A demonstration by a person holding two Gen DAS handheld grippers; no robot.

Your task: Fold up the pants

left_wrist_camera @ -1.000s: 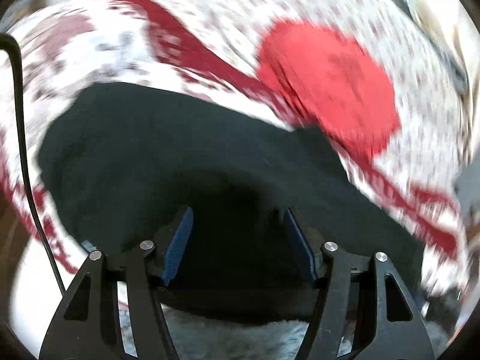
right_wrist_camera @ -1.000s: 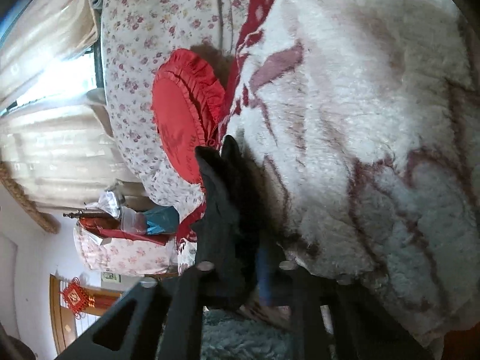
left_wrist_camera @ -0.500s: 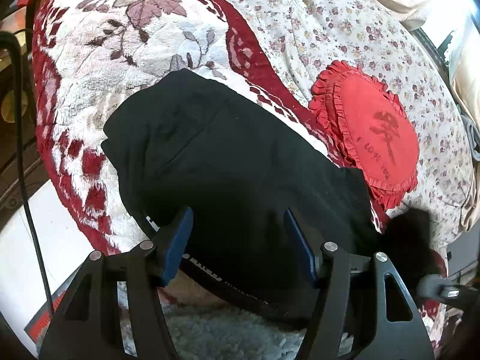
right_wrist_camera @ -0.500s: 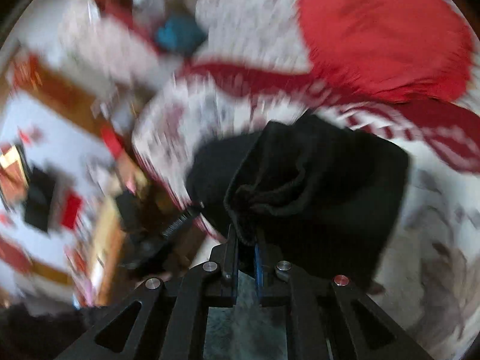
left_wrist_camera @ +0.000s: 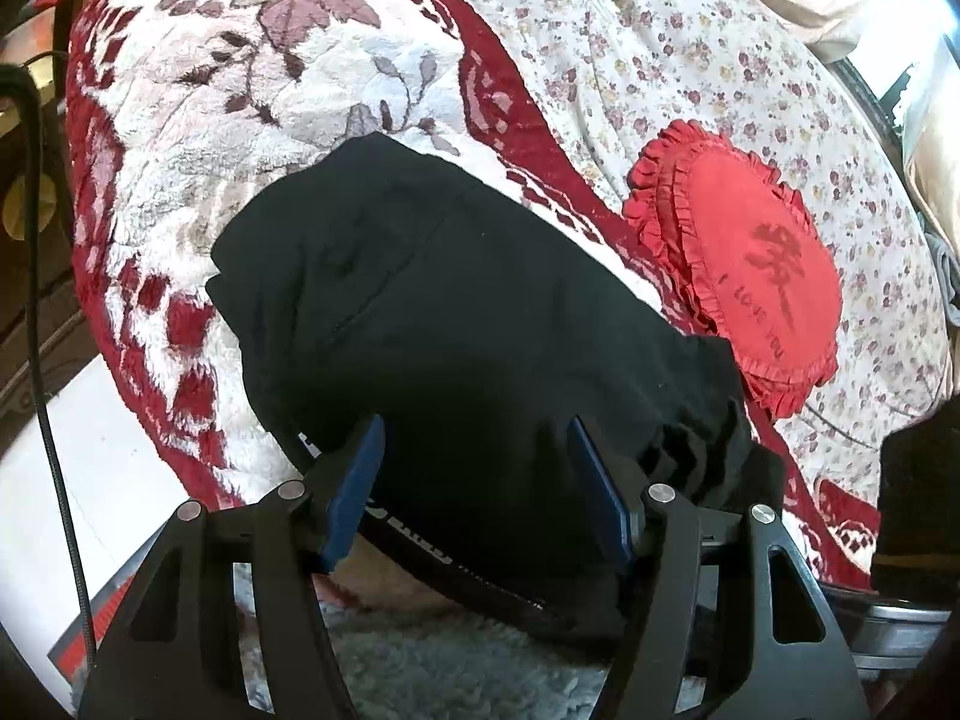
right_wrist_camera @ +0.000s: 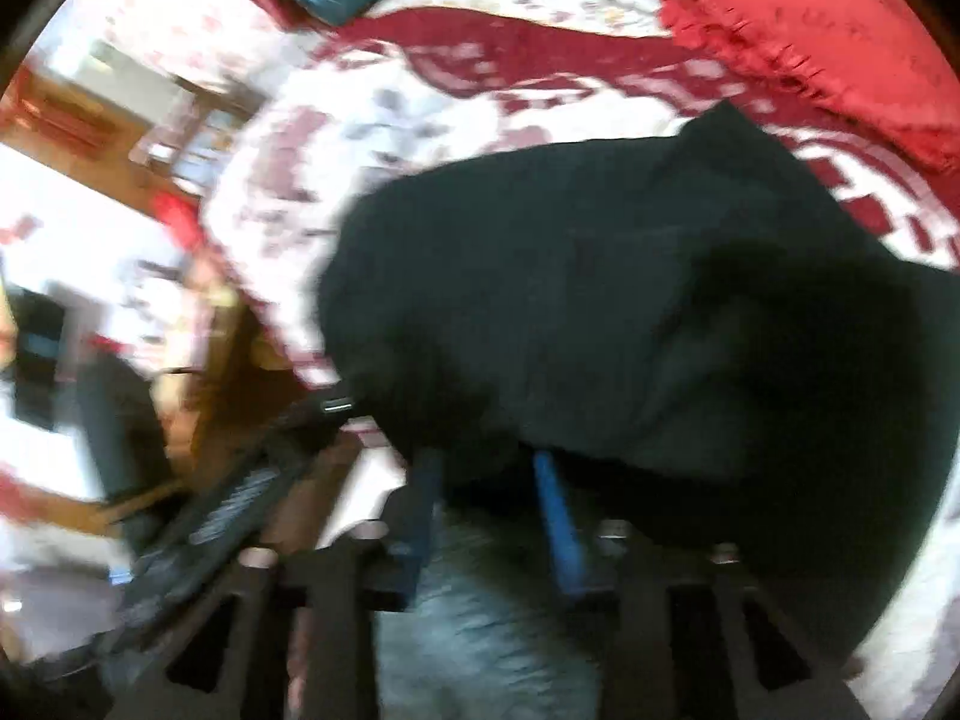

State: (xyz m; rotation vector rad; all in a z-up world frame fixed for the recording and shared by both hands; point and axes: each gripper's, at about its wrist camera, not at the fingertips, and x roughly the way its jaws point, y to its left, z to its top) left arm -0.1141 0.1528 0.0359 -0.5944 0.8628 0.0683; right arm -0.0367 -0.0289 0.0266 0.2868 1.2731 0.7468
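Observation:
The black pants [left_wrist_camera: 456, 324] lie folded in a thick bundle on the white and red fleece blanket [left_wrist_camera: 252, 90]. My left gripper [left_wrist_camera: 474, 438] is open, its blue pads on either side of the near edge of the bundle, above the cloth. In the blurred right wrist view the pants [right_wrist_camera: 600, 300] fill the middle. My right gripper [right_wrist_camera: 486, 462] is open, its blue pads at the pants' near edge with nothing held between them.
A round red frilled cushion [left_wrist_camera: 756, 276] lies to the right of the pants on a floral sheet [left_wrist_camera: 660, 48]. The bed edge and floor [left_wrist_camera: 60, 420] are at the left. A black cable [left_wrist_camera: 42, 360] hangs at the left. Furniture shows blurred [right_wrist_camera: 120, 240] beyond the bed.
My right gripper was shut on a bunch of the pants and has opened, letting the cloth drop onto the bundle. My left gripper stayed open and pulled back slightly.

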